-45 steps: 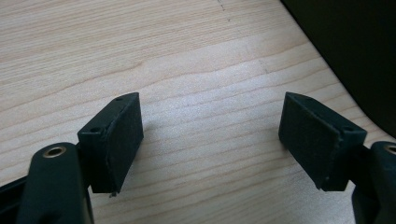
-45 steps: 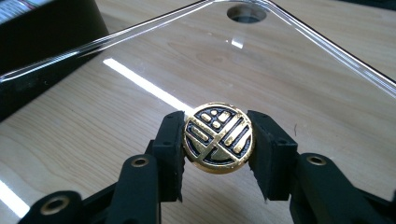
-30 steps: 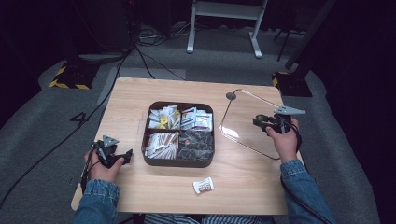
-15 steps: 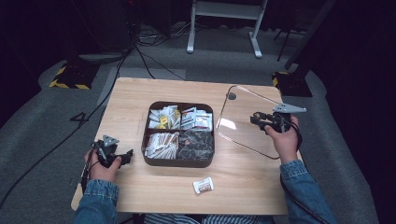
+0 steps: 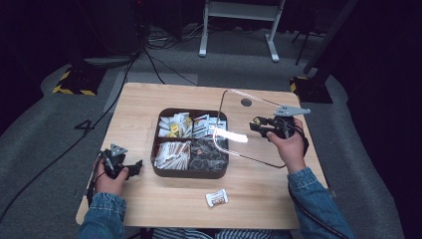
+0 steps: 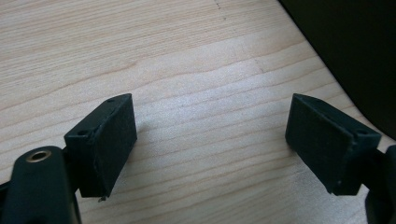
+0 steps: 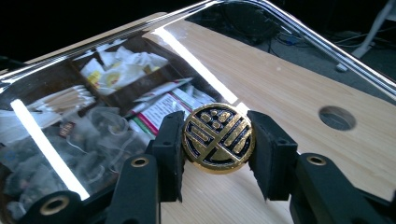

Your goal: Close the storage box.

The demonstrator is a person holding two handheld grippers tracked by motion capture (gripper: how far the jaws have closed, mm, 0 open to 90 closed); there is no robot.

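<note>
1. A clear lid (image 5: 249,130) with a metal-edged rim is held tilted above the wooden table (image 5: 149,104), its left edge over the right side of the dark divided tray (image 5: 189,173), its far edge higher than the near one.
2. The lid's round gold-and-black knob (image 7: 218,138) sits between the black pads of the right gripper (image 7: 218,144), which is clenched on it from both sides.
3. In the high view the right hand (image 5: 286,147) is raised above the table to the right of the tray, forearm in a denim sleeve coming up from the bottom edge, gripper pointing left toward the tray.
4. Through the lid, the tray's compartments show packets and sachets.
5. The left gripper (image 6: 212,140) rests low over bare wood near the table's left corner, left of the tray; its jaws have just been opening and stand wide with nothing between them.
6. A small wrapped packet (image 5: 217,198) lies alone on the table in front of the tray.
</note>
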